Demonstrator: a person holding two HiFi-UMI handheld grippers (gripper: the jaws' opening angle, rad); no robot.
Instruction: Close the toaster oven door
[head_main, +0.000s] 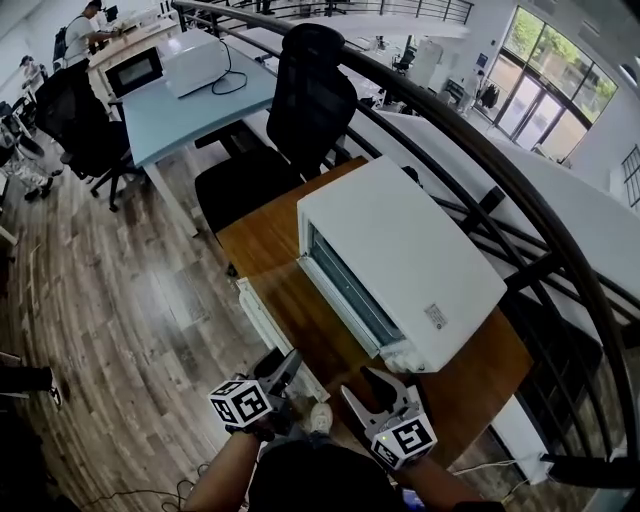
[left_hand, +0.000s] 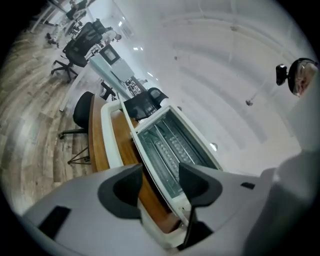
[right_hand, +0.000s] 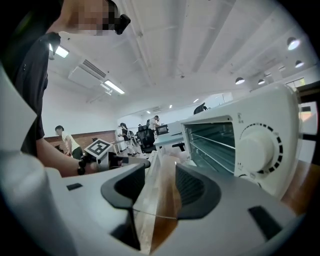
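Toaster oven door (head_main: 262, 325) open, lying flat out over wooden table (head_main: 270, 235), in front of white toaster oven (head_main: 400, 250). Small label (head_main: 435, 317) on oven top, print unreadable. Dial (right_hand: 255, 150) ringed by tick marks. Door's near side edge shows between right gripper (head_main: 377, 382) jaws, which stand spread, no pad pressing. Left gripper (head_main: 288, 362) just beside door, jaws parted, empty.

The scene is brightly lit by daylight from tall windows (head_main: 545, 95) and ceiling strip lights (right_hand: 114, 87), while edges are bent and darkened by fisheye distortion.
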